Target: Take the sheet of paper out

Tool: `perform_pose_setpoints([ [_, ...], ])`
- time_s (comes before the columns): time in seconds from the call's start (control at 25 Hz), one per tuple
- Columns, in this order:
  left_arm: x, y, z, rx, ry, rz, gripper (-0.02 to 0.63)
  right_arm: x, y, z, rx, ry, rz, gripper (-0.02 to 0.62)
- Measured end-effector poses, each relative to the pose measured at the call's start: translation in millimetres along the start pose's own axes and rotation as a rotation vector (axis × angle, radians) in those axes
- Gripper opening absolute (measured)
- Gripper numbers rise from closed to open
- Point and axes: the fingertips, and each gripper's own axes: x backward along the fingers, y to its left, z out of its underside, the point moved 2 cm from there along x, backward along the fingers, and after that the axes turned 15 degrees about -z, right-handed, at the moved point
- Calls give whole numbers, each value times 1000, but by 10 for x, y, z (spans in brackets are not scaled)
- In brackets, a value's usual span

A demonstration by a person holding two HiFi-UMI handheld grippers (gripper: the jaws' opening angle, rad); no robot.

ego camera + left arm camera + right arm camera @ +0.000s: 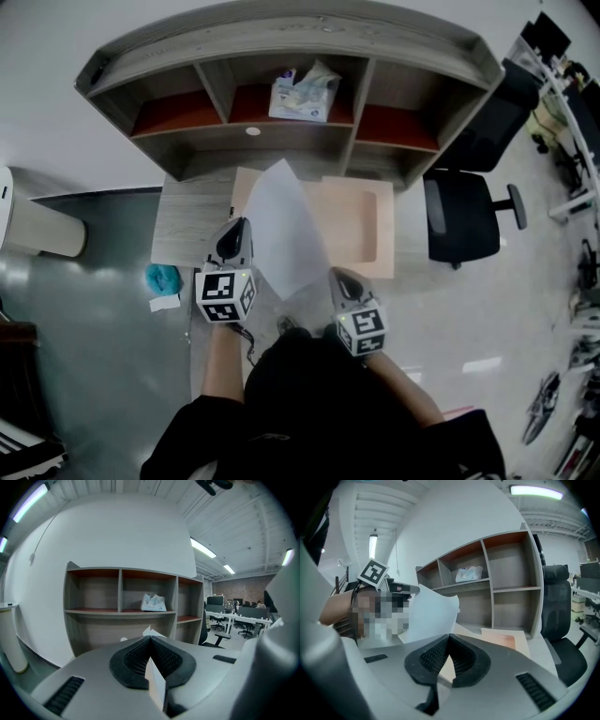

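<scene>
Sheet of paper is standing up in the air between the two grippers, above the worktop; the left gripper is pinching its left edge, and in the left gripper view the fingers are lying clenched together, with a thin white edge of the sheet coming out between them toward the camera; the right gripper is gripping the lower right part of the sheet, and in the right gripper view its fingers are pressing together on a pale strip of paper, while the rest of the sheet is curving up to the left of them; a tan folder is lying flat on the worktop just beyond the right fingers, and in the head view the sheet is covering its left part; whether the sheet is touching the folder I cannot tell; further beyond both pairs of fingers a shelf unit with three compartments is standing, and a white packet is sitting in the middle one; a black office chair is standing to the right of the right fingers, beside the worktop; a small teal thing is lying to the left of the left fingers.
</scene>
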Motion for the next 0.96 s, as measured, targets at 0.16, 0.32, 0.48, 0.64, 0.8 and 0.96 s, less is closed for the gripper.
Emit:
perform_pose_setpoints([
  [0.16,35,13,4,9,-2,-7,43,22,27,-11,11,5,-1,15],
  [0.32,66,13,22,15,0,-13,43,41,49,5,12,11,-10,15],
  [0.48,95,9,25,16,4,-18,43,62,61,1,15,13,-10,15],
  [0.64,90,-2,8,18,-5,-20,43,68,37,20,23,22,-5,15],
  [0.8,119,-46,49,19,4,-18,43,119,51,15,21,26,-7,15],
  [0.96,128,-55,42,22,7,-18,43,154,42,16,25,28,-5,15],
])
